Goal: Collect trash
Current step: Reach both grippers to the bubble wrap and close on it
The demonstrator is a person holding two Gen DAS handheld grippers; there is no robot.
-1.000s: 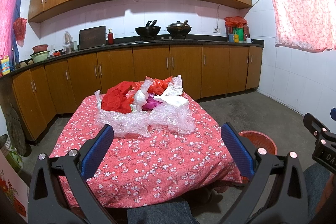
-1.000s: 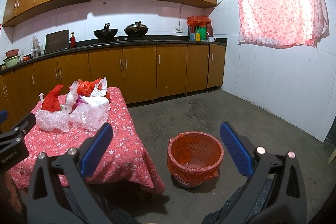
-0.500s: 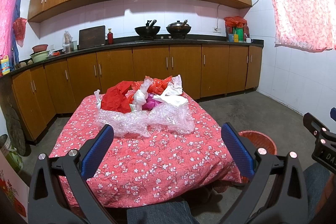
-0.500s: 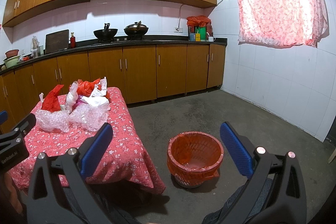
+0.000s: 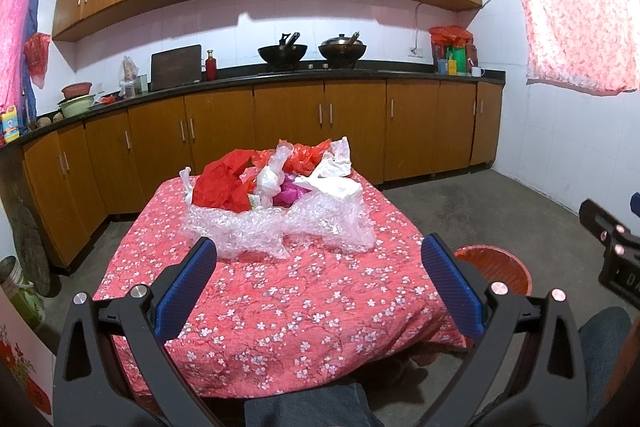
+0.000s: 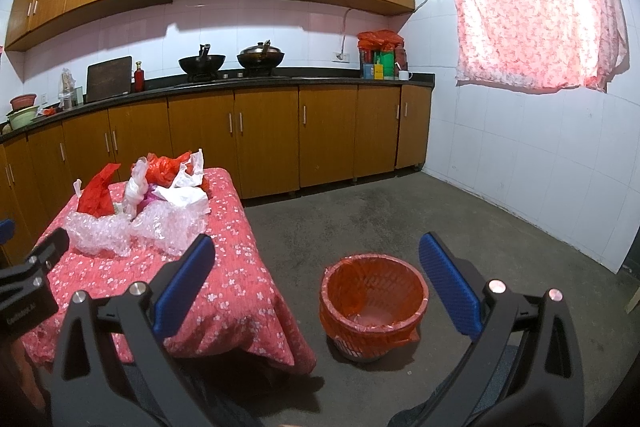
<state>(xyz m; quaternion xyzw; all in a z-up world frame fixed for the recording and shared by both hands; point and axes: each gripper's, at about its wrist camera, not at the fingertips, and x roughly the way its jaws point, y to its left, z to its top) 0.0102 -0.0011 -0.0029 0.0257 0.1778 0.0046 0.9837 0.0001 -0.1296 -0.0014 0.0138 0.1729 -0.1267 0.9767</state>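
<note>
A pile of trash lies at the far end of a low table with a red flowered cloth (image 5: 280,303): clear bubble wrap (image 5: 276,227) in front, red plastic (image 5: 222,187), orange and white bags (image 5: 334,183) behind. The bubble wrap (image 6: 132,227) also shows in the right wrist view. My left gripper (image 5: 318,267) is open and empty, held over the table's near half, short of the pile. My right gripper (image 6: 316,267) is open and empty, above the floor. An orange bin lined with a red bag (image 6: 374,301) stands on the floor right of the table, also in the left wrist view (image 5: 496,267).
Wooden kitchen cabinets (image 5: 288,123) with a dark counter run along the back wall, with woks on the stove (image 5: 312,51). A tiled wall with a curtained window (image 6: 532,11) is on the right. Grey concrete floor (image 6: 400,211) lies between table, bin and cabinets. My legs are under the grippers.
</note>
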